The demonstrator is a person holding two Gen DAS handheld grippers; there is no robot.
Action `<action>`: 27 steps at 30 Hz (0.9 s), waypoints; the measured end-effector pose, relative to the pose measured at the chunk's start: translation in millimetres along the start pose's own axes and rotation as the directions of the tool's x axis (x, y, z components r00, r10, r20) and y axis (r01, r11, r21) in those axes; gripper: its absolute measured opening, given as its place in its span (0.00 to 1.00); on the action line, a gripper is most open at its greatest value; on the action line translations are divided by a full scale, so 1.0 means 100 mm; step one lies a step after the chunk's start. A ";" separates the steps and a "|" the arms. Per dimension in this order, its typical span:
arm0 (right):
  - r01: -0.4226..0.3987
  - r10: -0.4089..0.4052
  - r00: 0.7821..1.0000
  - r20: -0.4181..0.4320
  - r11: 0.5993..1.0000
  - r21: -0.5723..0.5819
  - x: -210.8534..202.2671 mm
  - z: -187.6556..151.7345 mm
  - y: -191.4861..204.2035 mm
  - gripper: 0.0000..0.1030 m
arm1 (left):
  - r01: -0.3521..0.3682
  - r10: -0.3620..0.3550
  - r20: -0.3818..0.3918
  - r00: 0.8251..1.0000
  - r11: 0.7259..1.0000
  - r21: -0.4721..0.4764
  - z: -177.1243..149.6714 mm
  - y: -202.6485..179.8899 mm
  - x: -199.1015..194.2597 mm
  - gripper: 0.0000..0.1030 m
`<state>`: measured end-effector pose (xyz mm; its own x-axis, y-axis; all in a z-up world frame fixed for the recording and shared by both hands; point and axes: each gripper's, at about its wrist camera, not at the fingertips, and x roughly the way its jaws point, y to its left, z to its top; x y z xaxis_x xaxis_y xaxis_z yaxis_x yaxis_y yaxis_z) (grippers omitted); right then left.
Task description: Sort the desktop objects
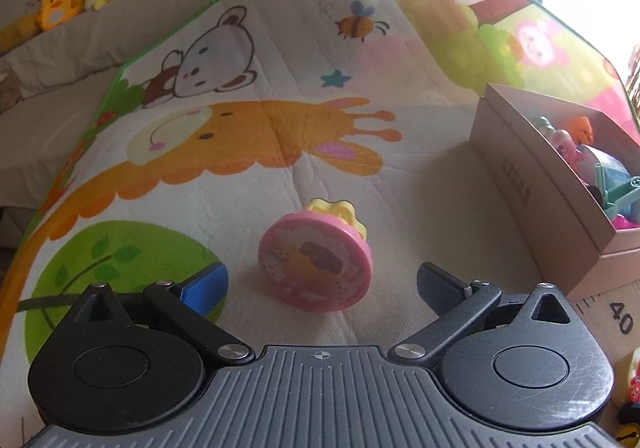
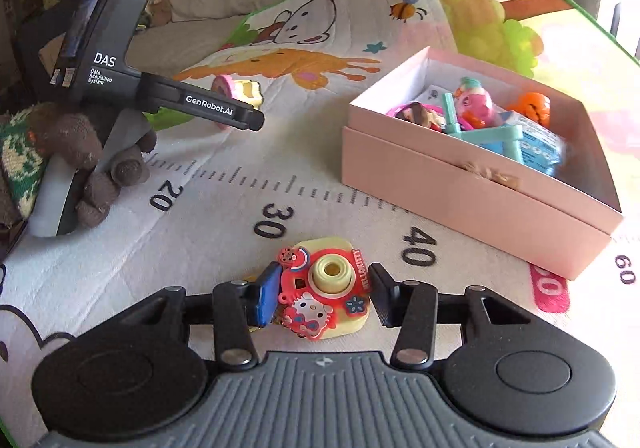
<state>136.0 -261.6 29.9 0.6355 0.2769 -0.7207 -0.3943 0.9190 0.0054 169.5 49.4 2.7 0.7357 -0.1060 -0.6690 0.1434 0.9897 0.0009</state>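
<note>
The right tool is bracketing the toy camera, pads not yet clamping; next, close, then carry it to the pink box. The left tool is standing apart before the pink stamp.

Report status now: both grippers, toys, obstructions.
Left gripper open before pink stamp toy. Right gripper astride toy camera, grip unconfirmed. Pink box path unobstructed.

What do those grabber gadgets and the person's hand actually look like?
Each gripper is dark grey and black plastic: a ribbed grey deck, two round black discs, black linkage bars with silver rivets. The left gripper and the right gripper each carry one blue pad and one black. White lettering reads DAS and GenRobot.AI. The hand wears a brown knitted glove and a green-and-cream sleeve.
</note>
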 end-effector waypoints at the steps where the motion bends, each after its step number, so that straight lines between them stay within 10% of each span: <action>1: 0.011 -0.011 1.000 0.001 1.000 0.006 -0.03 -0.02 -0.05 0.46 | 0.001 -0.001 0.004 1.000 1.000 0.001 0.00 -0.01 0.01 0.98; 6: 0.015 -0.017 0.999 0.030 0.998 0.066 -0.17 -0.08 -0.26 0.58 | -0.006 0.006 0.002 1.000 1.000 0.013 0.02 -0.07 0.02 0.59; 19: 0.056 -0.059 0.995 0.074 0.997 0.053 -0.30 -0.26 -0.23 0.81 | 0.199 -0.199 -0.036 0.979 0.920 0.338 -0.57 -0.70 -1.05 0.59; 27: 0.055 -0.061 0.995 0.084 0.996 0.067 -0.34 -0.37 -0.16 0.84 | 0.250 -0.250 -0.042 0.967 0.912 0.324 -0.90 -0.83 -1.26 0.67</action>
<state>95.8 -296.3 28.6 0.7117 0.2429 -0.6592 -0.3132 0.9496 0.0117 5.2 -11.0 19.7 0.6481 -0.3460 -0.6784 0.5292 0.8452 0.0745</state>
